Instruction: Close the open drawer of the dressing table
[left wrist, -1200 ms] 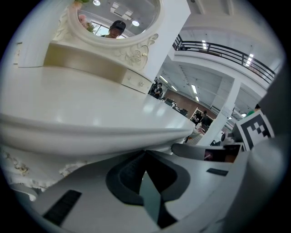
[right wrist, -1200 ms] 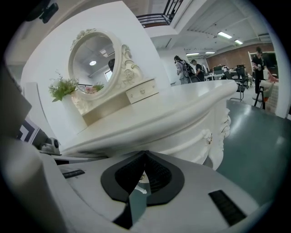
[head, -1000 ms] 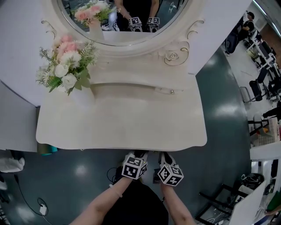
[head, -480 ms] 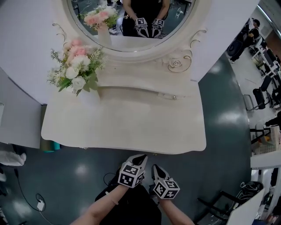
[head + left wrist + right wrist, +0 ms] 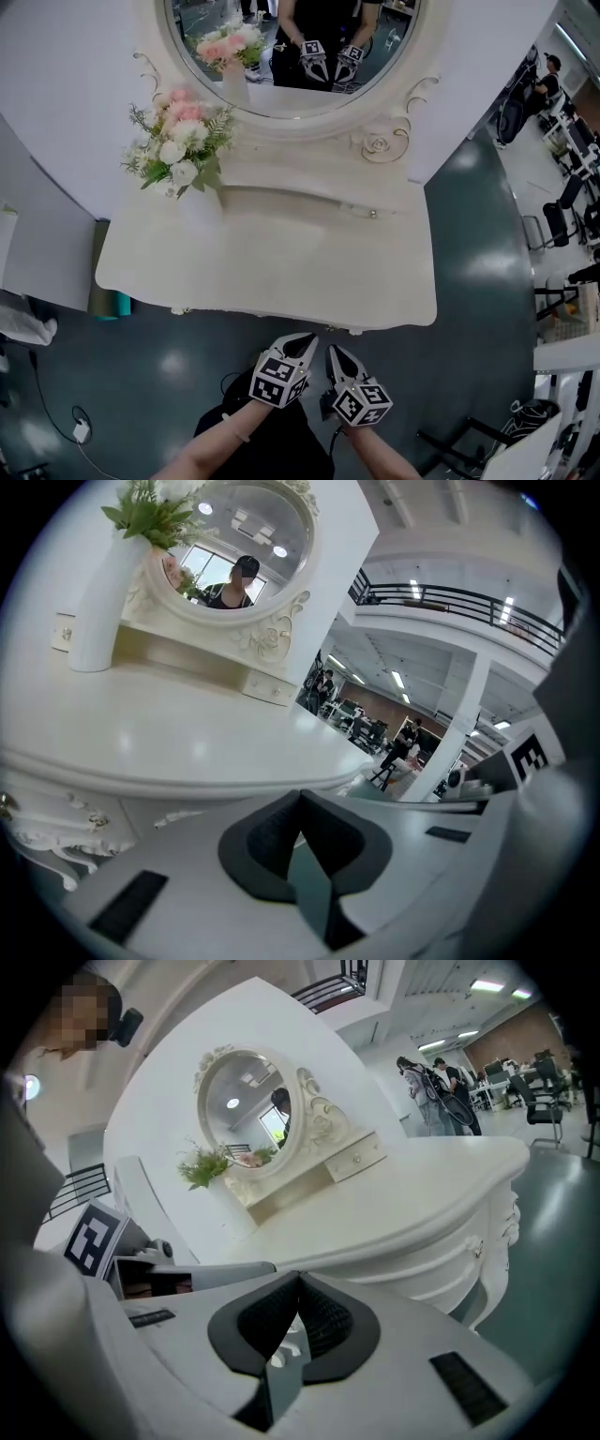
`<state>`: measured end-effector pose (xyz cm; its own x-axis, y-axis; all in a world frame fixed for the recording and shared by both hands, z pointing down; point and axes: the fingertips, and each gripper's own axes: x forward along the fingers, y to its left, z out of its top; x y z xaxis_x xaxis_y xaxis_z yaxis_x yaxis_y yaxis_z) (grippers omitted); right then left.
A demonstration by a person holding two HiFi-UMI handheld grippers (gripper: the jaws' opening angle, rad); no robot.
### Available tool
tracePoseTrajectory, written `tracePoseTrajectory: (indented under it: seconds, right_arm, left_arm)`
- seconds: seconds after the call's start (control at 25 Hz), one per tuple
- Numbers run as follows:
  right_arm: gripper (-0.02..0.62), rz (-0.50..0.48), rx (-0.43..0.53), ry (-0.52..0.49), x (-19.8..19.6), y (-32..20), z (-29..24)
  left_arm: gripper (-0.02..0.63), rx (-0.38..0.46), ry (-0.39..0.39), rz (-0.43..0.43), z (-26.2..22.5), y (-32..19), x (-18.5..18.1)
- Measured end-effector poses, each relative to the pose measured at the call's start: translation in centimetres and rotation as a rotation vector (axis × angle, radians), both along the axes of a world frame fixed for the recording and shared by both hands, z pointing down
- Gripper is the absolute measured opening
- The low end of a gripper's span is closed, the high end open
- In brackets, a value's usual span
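The white dressing table (image 5: 281, 272) stands before me with an oval mirror (image 5: 291, 52) at its back. No drawer juts out past its front edge (image 5: 281, 319) in the head view. Under the tabletop, the curved drawer fronts (image 5: 450, 1241) look flush. A small upper drawer (image 5: 328, 202) with a knob (image 5: 373, 214) sits below the mirror, also flush. My left gripper (image 5: 305, 340) and right gripper (image 5: 333, 352) hover side by side just short of the front edge, over the floor. Both are shut and hold nothing, as the left gripper (image 5: 300, 794) and right gripper (image 5: 300, 1277) views confirm.
A white vase of pink and white flowers (image 5: 183, 150) stands at the table's back left. A white partition (image 5: 47, 244) flanks the table on the left. Dark green floor (image 5: 469, 281) lies to the right, with office chairs (image 5: 572, 150) and people farther off.
Both grippers have drawn back from the table's front edge, where they were a second ago. The head view has shifted, so the table sits higher and farther right in it.
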<state>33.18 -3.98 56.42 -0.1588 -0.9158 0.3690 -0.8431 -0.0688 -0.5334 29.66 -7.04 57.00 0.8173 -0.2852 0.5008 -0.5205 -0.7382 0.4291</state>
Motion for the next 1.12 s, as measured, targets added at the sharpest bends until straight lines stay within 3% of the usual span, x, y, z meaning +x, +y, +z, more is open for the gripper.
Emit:
tracePoseTrajectory:
  seconds: [0.32, 0.6, 0.72, 0.96, 1.12]
  right_arm:
    - [0.026, 0.030, 0.080, 0.057, 0.5, 0.3, -4.5]
    - [0.025, 0.029, 0.225, 0.091, -0.8, -1.9, -11.4]
    - [0.025, -0.002, 0.225, 0.043, -2.1, -3.0, -12.4]
    - [0.023, -0.040, 0.215, 0.038, -2.9, -3.2, -13.8]
    - [0.023, -0.091, 0.182, 0.050, -2.5, -1.5, -14.5]
  left_arm:
    - [0.018, 0.072, 0.033, 0.057, -3.4, 1.1, -0.3]
    - [0.019, 0.155, 0.107, 0.064, -9.6, 0.6, -0.2]
    - [0.018, 0.188, 0.120, 0.044, -11.3, 0.3, -1.3]
    - [0.018, 0.161, 0.116, -0.035, -11.8, -0.4, -4.3]
    - [0.018, 0.163, 0.091, -0.012, -11.9, 0.1, -5.5]
